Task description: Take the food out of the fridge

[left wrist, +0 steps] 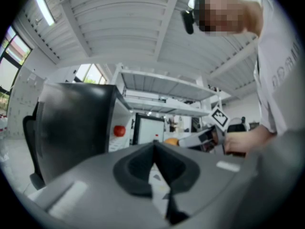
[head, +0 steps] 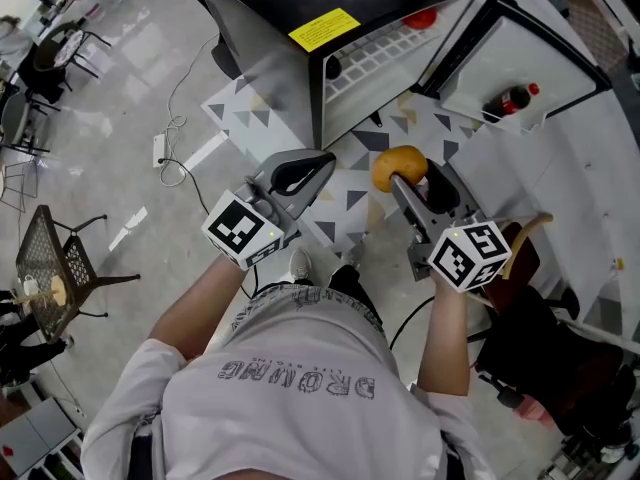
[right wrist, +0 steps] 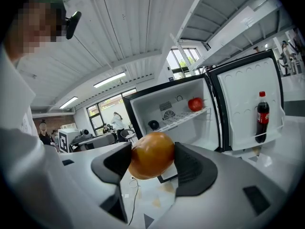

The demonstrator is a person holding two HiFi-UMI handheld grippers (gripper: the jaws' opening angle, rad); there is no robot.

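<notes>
My right gripper is shut on an orange fruit, held in the air in front of the open fridge; the same orange shows in the head view at the tip of that gripper. The small black fridge stands open with a red tomato on its white wire shelf; this tomato also shows in the right gripper view. A cola bottle sits in the door rack. My left gripper is shut with nothing in it, its jaws meeting at the tips.
The fridge door swings open to the right. A cable and power strip lie on the floor at the left. A metal mesh chair stands far left, and a dark chair is close by my right arm.
</notes>
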